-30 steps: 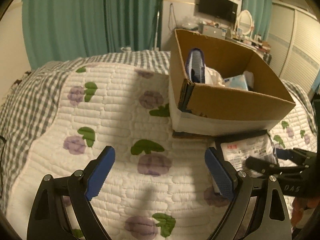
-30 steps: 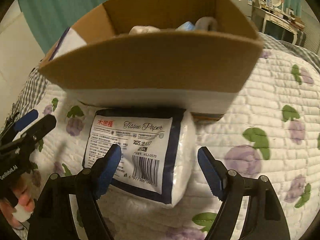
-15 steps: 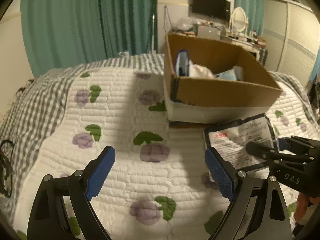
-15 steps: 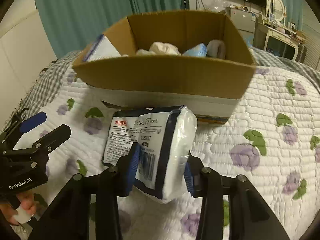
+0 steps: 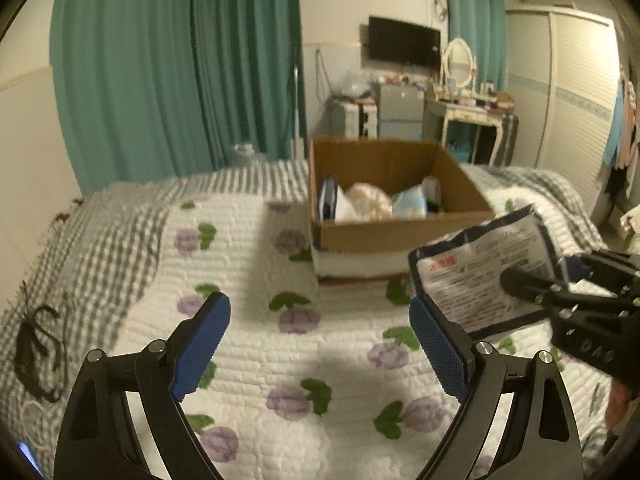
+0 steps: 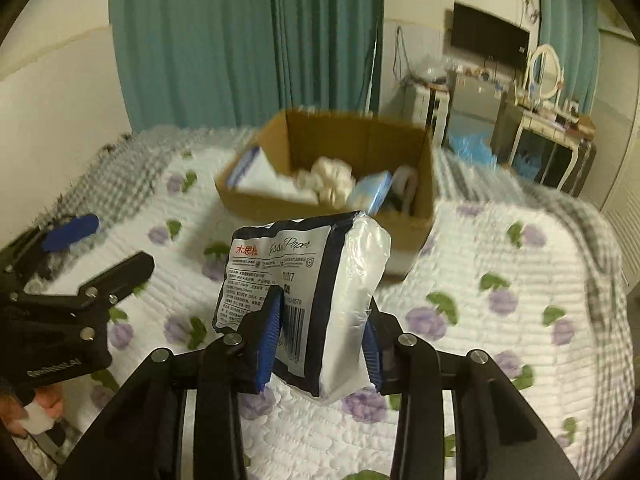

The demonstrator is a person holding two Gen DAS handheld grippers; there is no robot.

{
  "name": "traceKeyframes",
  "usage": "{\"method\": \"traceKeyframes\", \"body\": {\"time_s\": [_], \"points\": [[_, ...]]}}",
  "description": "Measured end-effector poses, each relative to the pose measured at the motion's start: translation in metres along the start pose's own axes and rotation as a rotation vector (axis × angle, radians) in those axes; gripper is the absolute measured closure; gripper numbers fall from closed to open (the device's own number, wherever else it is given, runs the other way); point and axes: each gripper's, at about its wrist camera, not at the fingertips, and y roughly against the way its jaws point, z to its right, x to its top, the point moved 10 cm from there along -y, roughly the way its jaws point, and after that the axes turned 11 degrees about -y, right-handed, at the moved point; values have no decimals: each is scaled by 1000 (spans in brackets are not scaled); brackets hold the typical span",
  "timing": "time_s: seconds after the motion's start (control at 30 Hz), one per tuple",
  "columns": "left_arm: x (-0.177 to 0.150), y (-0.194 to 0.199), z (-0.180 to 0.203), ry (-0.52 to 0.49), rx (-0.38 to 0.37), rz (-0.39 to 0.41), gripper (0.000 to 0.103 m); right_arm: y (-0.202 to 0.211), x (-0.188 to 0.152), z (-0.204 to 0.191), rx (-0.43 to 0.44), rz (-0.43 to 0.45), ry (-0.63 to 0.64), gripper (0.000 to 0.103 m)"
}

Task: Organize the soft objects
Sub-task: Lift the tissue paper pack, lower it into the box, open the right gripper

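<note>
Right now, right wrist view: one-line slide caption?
Right gripper lifts a tissue paper pack above the quilt, facing the cardboard box.

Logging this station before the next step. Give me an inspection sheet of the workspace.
Surface: quilted floral bedspread, grey checked blanket at its far edge.
Job's things: tissue pack lifted off the bed; cardboard box beyond it, already holding several soft items.
Clutter: dark tangled object at the bed's left edge, unclear what.
Grippers: right claw shut on the tissue pack; left claw open, holding nothing.
Cables: cords hang on the far wall.
Surroundings: teal curtains, wall TV, dressing table with oval mirror, wardrobe.
</note>
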Motion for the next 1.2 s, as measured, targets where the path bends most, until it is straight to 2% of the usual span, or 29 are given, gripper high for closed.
{"method": "traceKeyframes", "body": {"time_s": [0.3,0.43,0.57,0.67,0.8,0.97,1.1,1.2], "points": [[56,35,-16,31,18,115,11,60,91,-5,20,194,-17,67],[85,35,-27,26,42,171,11,59,129,-6,46,241,-36,67],[109,20,-34,25,53,196,11,35,159,-9,59,252,-44,67],[129,-2,-37,7,73,213,11,1,175,-5,72,233,-65,67],[147,-39,-42,-3,79,220,11,-60,184,9,92,167,-113,67],[154,-92,-44,-12,62,197,11,-140,172,23,154,40,-194,67],[150,-122,-44,-29,68,178,11,-178,153,23,167,-36,-169,65],[145,-133,-43,-39,72,171,11,-188,144,25,161,-71,-156,56]]}}
